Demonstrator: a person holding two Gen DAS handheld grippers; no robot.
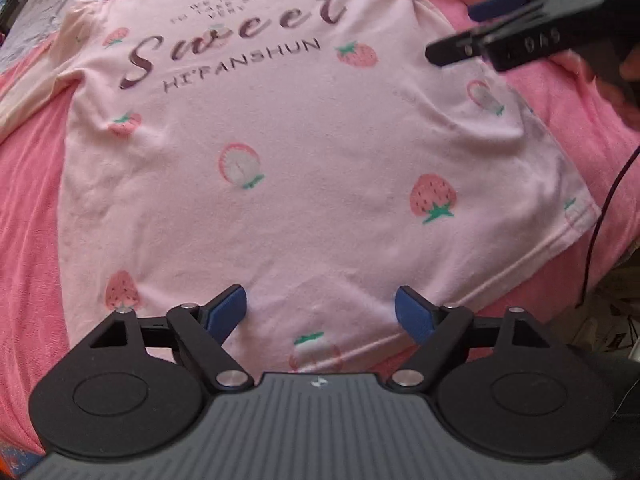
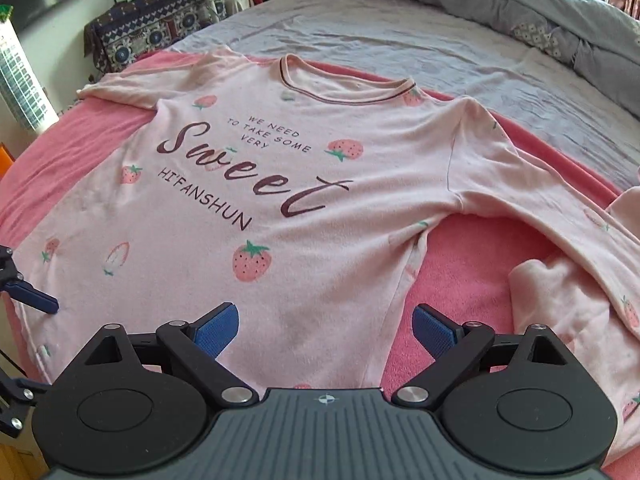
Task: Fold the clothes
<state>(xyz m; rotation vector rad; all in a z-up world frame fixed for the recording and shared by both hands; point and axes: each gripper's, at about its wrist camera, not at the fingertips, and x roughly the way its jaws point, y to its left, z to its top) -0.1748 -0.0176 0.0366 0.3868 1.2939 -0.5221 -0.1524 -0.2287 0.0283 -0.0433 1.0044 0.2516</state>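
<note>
A pale pink long-sleeved shirt (image 1: 280, 160) (image 2: 320, 200), printed with strawberries and the word "Sweet", lies flat and front up on a pink towel (image 2: 460, 260). My left gripper (image 1: 320, 300) hangs open just above the shirt's bottom hem, with nothing between its blue pads. My right gripper (image 2: 324, 320) is open over the shirt's side seam below the right armpit, and it also shows from the side in the left wrist view (image 1: 468, 28). The right sleeve (image 2: 560, 240) runs off to the right with its end bunched up. A blue finger (image 2: 34, 299) of the left gripper shows at the left edge.
The towel lies on a grey bedsheet (image 2: 400, 40), with a flowered grey quilt (image 2: 520, 0) heaped at the far right. A patterned cloth (image 2: 152, 36) and a white object (image 2: 24, 80) stand beyond the bed's left side. A black cable (image 1: 600, 220) hangs at the right.
</note>
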